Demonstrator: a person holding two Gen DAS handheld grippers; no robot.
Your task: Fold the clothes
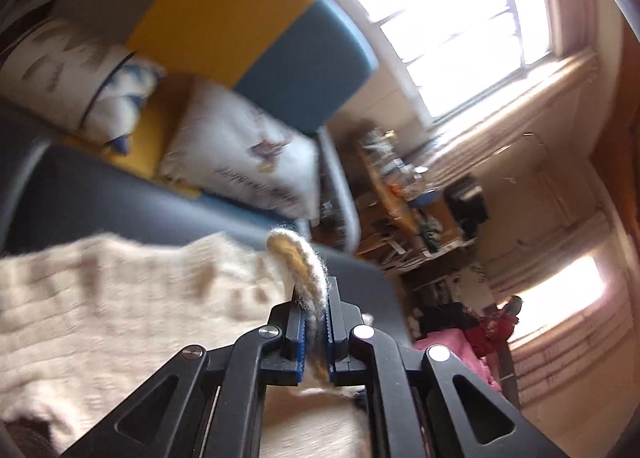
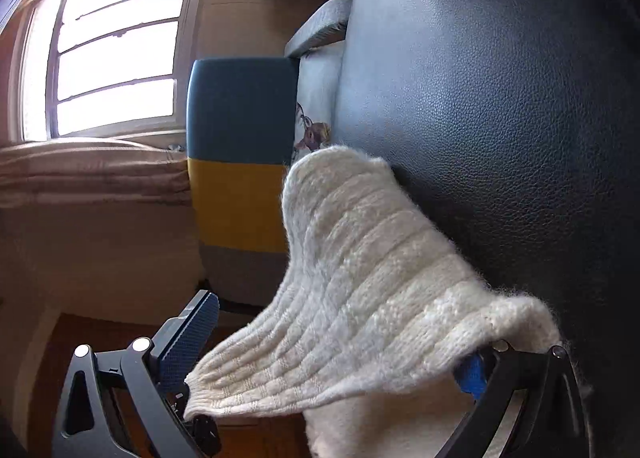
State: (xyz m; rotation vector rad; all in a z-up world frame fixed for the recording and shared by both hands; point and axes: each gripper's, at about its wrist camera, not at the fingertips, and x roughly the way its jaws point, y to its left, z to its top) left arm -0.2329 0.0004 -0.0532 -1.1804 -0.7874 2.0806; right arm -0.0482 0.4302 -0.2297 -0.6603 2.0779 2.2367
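- Left gripper (image 1: 316,332): the jaws are closed on a fold of the cream knit (image 1: 120,298). A fuzzy edge of it stands up between the blue pads (image 1: 301,342).
- Right gripper (image 2: 332,342): the jaws are spread wide. The knit (image 2: 360,290) is draped across the gap between them and is not pinched. One blue pad (image 2: 188,338) is exposed at the left; the other is mostly covered by wool.
- Knit: it is seen lying partly on a dark leather surface (image 2: 500,98), with one end lifted at the grippers.
- Surroundings: a sofa back in blue and yellow (image 2: 240,162) is noted behind the knit, with printed pillows (image 1: 244,154) on the seat and a bright window (image 2: 112,50) beyond.
- Containers: a cluttered shelf (image 1: 400,198) is seen in the left view; its contents are too blurred to be identified.
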